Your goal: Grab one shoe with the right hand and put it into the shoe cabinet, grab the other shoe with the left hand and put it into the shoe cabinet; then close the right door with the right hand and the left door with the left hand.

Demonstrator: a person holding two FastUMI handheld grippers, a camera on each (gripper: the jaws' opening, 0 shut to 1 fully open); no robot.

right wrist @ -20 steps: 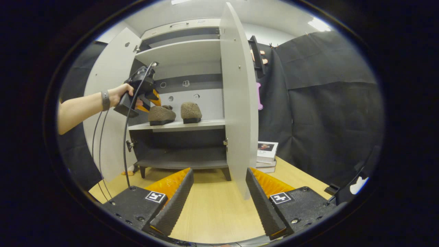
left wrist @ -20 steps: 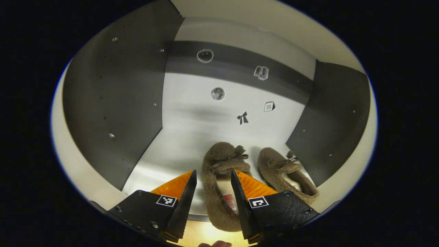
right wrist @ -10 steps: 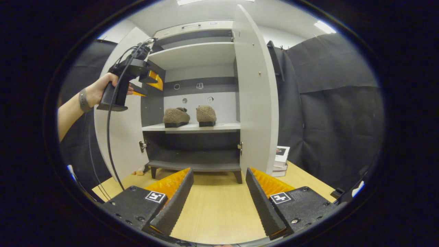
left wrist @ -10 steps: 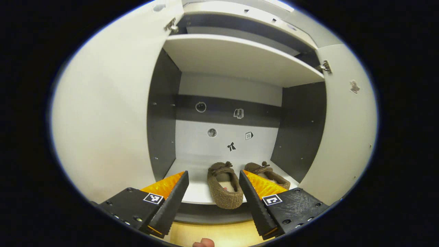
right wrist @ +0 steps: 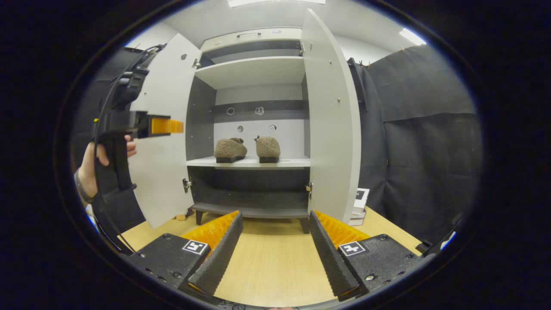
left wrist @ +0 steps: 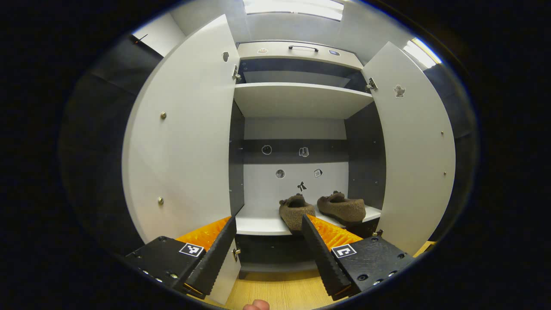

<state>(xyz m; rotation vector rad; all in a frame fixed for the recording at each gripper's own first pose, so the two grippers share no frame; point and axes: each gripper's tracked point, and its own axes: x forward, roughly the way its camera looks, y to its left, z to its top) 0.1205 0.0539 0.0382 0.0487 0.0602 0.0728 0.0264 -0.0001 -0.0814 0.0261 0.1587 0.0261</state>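
While 2 shoes (right wrist: 247,149) sit shelved, left gripper (right wrist: 165,126) level – hand (right wrist: 92,165) gripping – both grippers gaping, empty.

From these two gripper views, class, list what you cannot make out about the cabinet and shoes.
- Left fuzzy brown slipper: heel hidden behind the left tongs, left gripper view.
- Small stickers on the back panel: too small to identify, right gripper view.
- Stacked books: mostly hidden by the open white right door, right gripper view.
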